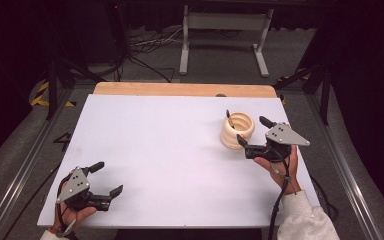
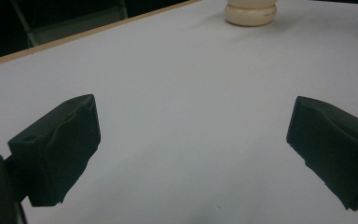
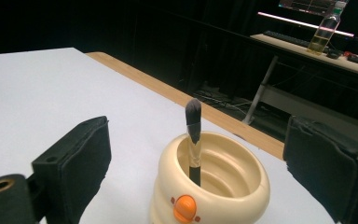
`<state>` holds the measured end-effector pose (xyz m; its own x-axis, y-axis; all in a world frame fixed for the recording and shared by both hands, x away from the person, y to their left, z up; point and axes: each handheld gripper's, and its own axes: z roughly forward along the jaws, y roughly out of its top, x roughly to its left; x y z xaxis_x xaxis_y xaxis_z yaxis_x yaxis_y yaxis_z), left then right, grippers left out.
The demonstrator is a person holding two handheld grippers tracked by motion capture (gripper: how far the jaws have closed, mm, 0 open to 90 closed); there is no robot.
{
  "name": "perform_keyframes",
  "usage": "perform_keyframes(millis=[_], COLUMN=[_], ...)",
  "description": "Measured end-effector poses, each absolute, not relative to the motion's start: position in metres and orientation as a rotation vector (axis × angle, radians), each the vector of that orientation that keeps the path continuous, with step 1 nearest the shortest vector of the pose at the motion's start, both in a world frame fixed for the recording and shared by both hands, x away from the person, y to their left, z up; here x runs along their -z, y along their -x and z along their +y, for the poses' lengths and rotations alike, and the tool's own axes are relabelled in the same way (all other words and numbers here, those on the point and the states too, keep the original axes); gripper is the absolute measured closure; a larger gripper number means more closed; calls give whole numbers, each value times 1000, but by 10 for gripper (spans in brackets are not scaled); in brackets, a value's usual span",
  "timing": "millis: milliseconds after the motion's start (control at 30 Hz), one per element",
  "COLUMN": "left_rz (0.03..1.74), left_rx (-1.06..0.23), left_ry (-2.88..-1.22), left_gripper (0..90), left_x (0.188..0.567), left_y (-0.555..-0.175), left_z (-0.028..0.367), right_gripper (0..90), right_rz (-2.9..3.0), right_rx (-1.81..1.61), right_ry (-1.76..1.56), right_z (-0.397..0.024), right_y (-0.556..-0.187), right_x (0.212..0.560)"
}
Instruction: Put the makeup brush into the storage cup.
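Observation:
A cream ribbed holder cup point(image 1: 237, 130) stands on the white table toward the right, with a dark-tipped brush point(image 1: 228, 119) upright inside it. In the right gripper view the cup point(image 3: 214, 186) shows an orange button on its front and the brush point(image 3: 193, 140) leans against its inner wall. My right gripper point(image 1: 254, 131) is open just right of the cup, its jaws to either side of it and apart from it. My left gripper point(image 1: 106, 179) is open near the front left corner with nothing between its jaws. The cup point(image 2: 251, 11) sits far off in the left gripper view.
The white table top point(image 1: 165, 150) ends in a wooden strip point(image 1: 185, 89) at the far edge. Beyond it stand a metal frame point(image 1: 225, 35) and floor cables. A bench with a bottle point(image 3: 324, 32) stands in the dark background.

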<state>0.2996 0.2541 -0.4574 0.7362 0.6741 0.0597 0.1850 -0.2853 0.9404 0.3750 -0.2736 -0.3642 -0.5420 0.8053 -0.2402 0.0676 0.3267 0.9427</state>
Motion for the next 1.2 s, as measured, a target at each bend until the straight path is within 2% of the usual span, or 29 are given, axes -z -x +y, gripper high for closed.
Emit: perform_keyframes(millis=[1200], left_rz=[666], left_rx=[-559], left_ry=[-1834], left_gripper=[36], left_x=[457], left_y=[-299], left_z=[253], right_gripper=[81], right_rz=[1908], right_rx=[-1206], right_ry=[-714], right_z=[-288], right_y=[-334], right_x=[382])
